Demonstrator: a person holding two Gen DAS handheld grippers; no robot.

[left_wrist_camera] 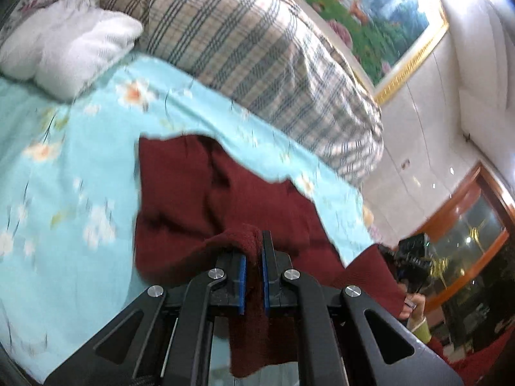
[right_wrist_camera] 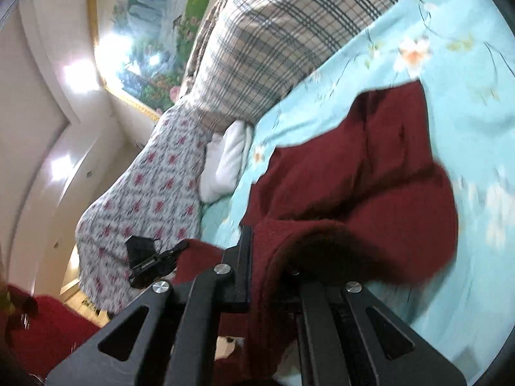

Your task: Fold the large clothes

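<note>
A: Motion blur smeared the bedsheet flowers, and the maroon garment hid one finger of the right hand-held gripper.

B: The painting was cut off at the edge.

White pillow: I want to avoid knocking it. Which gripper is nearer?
Left, likely. The left gripper, shut on the garment, has the pillow ahead to its left; the right gripper, also gripping it, is beyond the left one.

The garment lies on the bedsheet, apparently before the quilt and pillow.
</note>
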